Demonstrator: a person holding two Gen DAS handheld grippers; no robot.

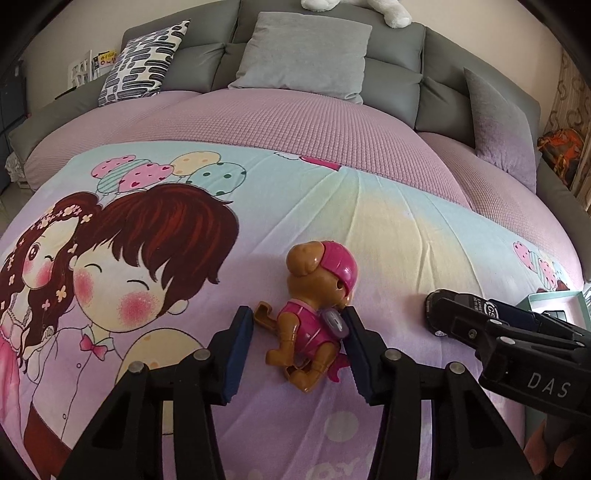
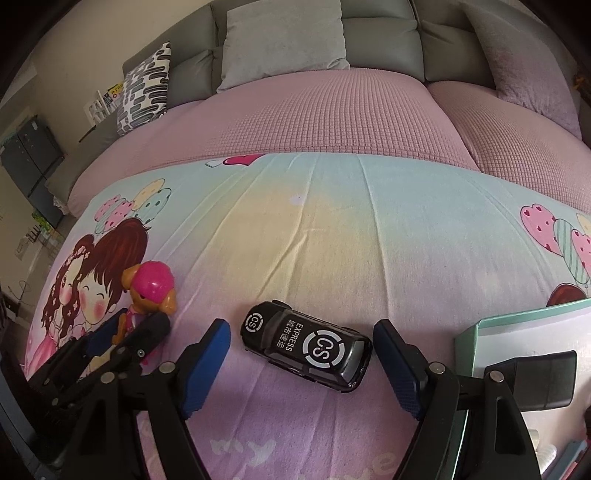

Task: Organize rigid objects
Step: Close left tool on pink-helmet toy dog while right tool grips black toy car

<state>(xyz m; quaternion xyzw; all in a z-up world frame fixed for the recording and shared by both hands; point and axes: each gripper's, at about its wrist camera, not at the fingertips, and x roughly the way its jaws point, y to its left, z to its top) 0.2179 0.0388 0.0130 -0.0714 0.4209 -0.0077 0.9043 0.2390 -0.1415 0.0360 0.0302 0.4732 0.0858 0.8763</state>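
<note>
A brown toy dog with a pink helmet and pink suit lies on the cartoon-print blanket. My left gripper straddles its body. The right pad touches its backpack, and a gap shows along the left pad, so the jaws stand open. In the right wrist view a black toy car marked "CS EXPRESS" lies slantwise between the blue pads of my right gripper, which is open with room on both sides. The dog and left gripper show at the left there.
A teal open box sits at the right edge of the blanket with a black object in it. Grey cushions, a patterned pillow and a white plush line the sofa back behind the pink waffle cover.
</note>
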